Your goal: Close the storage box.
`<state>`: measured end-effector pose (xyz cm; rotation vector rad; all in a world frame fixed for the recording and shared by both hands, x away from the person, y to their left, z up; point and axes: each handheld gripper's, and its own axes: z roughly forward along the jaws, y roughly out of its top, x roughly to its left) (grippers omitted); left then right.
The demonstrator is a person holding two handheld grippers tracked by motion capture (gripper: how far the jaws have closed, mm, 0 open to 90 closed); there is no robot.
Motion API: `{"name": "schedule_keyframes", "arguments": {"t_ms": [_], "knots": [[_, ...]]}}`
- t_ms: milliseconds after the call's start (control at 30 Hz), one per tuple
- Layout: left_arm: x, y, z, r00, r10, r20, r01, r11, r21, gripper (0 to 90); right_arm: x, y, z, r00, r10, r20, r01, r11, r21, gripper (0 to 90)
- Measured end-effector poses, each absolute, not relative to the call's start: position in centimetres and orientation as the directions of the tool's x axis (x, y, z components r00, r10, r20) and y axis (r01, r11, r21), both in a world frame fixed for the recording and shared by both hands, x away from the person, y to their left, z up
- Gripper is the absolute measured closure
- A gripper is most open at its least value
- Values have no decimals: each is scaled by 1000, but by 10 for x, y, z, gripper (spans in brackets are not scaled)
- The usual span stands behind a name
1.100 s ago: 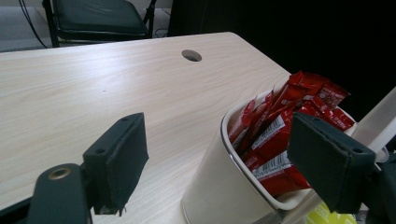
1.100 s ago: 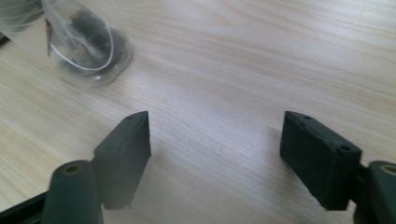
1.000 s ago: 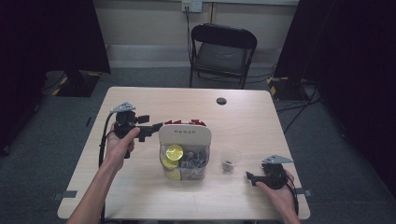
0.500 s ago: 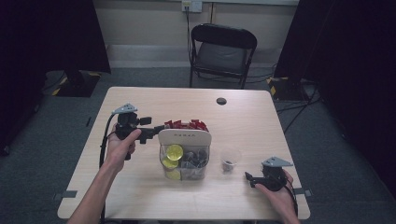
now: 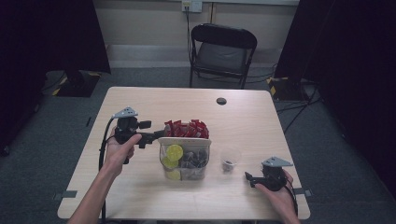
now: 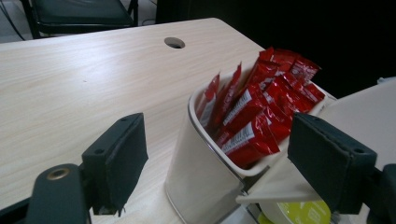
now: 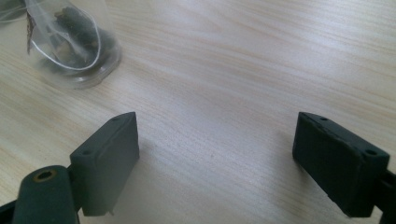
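Left gripper view: left tool [image 6: 212, 163] gaping wide, straddling the rim of the white plastic bin [image 6: 201, 172] of red sauce packets [image 6: 254, 112] near the middle of the light wooden table [image 6: 84, 79]. Right tool [image 7: 217, 161] spreading wide above bare wood, gripping nothing, sitting near the clear plastic cup [image 7: 70, 42].

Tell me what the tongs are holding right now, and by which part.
Nothing: the left tongs stand open around the packet container's rim; the right tongs are open over bare table.
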<state>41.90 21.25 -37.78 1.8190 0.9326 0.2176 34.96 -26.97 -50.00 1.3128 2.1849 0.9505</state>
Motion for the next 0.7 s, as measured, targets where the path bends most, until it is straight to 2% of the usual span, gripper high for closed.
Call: {"name": "schedule_keyframes", "arguments": {"t_ms": [233, 400, 700], "knots": [[416, 209, -380, 705, 653, -276, 508, -194, 839, 178, 350, -270, -500, -465, 885, -3, 600, 318, 734, 142], [409, 204, -376, 722, 647, -243, 487, -227, 843, 177, 350, -270, -500, -466, 885, -4, 600, 319, 734, 142], [406, 209, -391, 723, 642, -257, 503, -233, 832, 155, 351, -270, -500, -467, 884, -6, 599, 321, 734, 141]]}}
